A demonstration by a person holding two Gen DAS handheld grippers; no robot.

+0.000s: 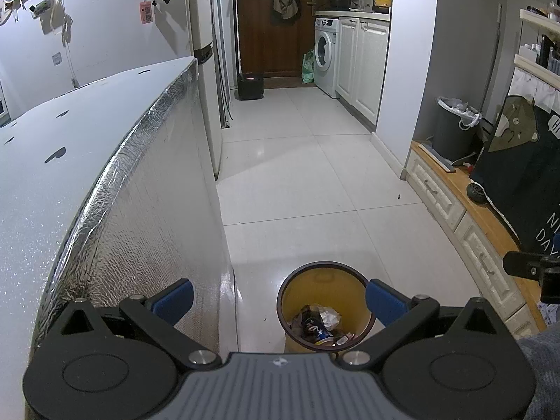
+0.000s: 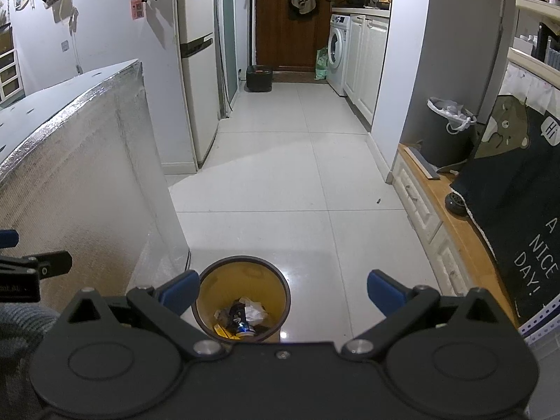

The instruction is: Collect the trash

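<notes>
The left gripper [image 1: 278, 297] fills the bottom of its own view. Its blue finger pads [image 1: 175, 299] stand wide apart with nothing between them. The right gripper [image 2: 281, 292] presents the same condition: pads spread wide, no load.

The task's receptacle is a small yellow wastebasket [image 1: 325, 273] with a dark rim, standing upright on the white tile floor [image 1: 315, 175]. It already contains collected trash [image 1: 320, 322]: crumpled wrappers, white paper and what appears to be a can. The wastebasket [image 2: 243, 267] is also visible from the right wrist.

Governing relation:
- From the left gripper, the basket lies below and ahead, offset toward the right finger, whose pad overlaps the basket rim in the view.
- From the right gripper, the basket lies below and ahead, offset toward the left finger.
- The basket therefore sits between the two grippers, roughly centred. Neither is clearly nearer.
- The basket opening faces straight up; access is from above.

The foil-covered table [image 1: 115, 210] stands just beside the basket on the left. No loose trash is visible on its top in either view. One small dark speck [image 1: 399, 196] lies on the floor well ahead; its identity cannot be determined.

Assessment: with both grippers empty and the trash in the basket, collection appears at or near completion.
</notes>
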